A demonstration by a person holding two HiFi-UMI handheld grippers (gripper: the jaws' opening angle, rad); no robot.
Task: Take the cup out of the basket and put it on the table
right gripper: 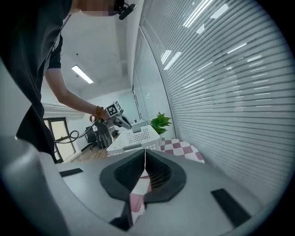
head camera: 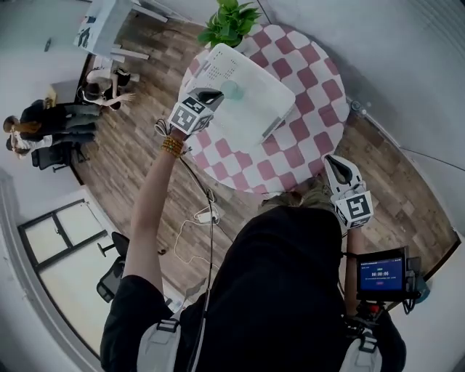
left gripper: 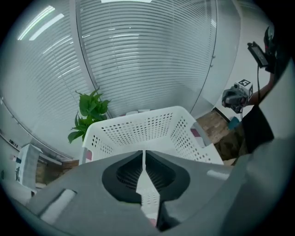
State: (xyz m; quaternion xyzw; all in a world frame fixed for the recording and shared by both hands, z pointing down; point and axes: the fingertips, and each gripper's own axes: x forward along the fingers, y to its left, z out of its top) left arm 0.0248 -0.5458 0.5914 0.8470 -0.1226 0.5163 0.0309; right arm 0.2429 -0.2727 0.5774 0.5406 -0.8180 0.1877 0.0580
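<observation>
A white perforated basket [head camera: 251, 102] stands on the round table with a pink and white checked cloth [head camera: 305, 123]. Inside it sits a pale green cup [head camera: 232, 90]. My left gripper [head camera: 213, 95] hovers at the basket's left side, just beside the cup, with its jaws shut and nothing between them. In the left gripper view the shut jaws [left gripper: 144, 154] point into the basket [left gripper: 147, 126]; the cup is hidden there. My right gripper [head camera: 333, 161] is shut and empty at the table's near right edge, away from the basket [right gripper: 133, 136].
A potted green plant [head camera: 229, 22] stands at the table's far edge, behind the basket. Wooden floor surrounds the table. People sit by desks at the far left [head camera: 43, 127]. Window blinds [right gripper: 221, 83] run along the right side.
</observation>
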